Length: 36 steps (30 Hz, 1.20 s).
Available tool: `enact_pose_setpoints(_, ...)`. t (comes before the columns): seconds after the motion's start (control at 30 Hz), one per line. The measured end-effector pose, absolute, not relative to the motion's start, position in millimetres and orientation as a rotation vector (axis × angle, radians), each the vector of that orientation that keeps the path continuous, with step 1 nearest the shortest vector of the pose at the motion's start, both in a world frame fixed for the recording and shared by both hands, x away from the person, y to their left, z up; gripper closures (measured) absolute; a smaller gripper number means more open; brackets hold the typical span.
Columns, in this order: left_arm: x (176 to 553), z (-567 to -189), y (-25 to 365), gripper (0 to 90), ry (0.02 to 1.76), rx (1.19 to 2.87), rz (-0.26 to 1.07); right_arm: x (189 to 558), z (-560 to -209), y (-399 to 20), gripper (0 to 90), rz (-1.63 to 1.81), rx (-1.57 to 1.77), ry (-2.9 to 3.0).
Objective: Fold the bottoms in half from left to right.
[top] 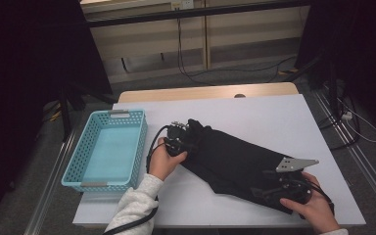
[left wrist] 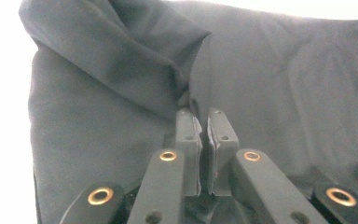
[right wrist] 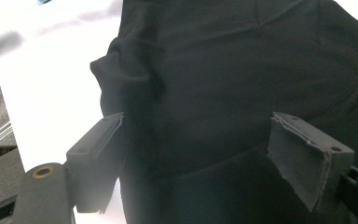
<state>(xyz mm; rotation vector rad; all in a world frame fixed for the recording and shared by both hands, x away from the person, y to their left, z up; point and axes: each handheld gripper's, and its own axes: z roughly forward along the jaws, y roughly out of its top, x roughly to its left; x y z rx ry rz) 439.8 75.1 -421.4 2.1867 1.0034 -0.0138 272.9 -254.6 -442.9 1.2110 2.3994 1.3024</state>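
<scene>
black garment (top: 235, 159) lies slantwise across the white table (top: 254, 117), running from ten o'clock down to four. my left gripper (left wrist: 204, 140) is clamped on a fold at its ten o'clock end; my right gripper (right wrist: 196, 158) stands spread wide over the four o'clock end.

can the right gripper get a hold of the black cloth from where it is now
Probably yes. The right gripper has its jaws wide open with the black cloth lying right between and under them, on its near end. Nothing sits in the way; the left gripper is shut at the far end.
</scene>
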Motion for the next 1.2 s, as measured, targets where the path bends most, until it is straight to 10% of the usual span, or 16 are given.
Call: enact_pose_setpoints(1.2,431,-417,65,85.1,0.923,2.204,-0.052,274,-441,-254,20.5,1.301,1.204,2.388)
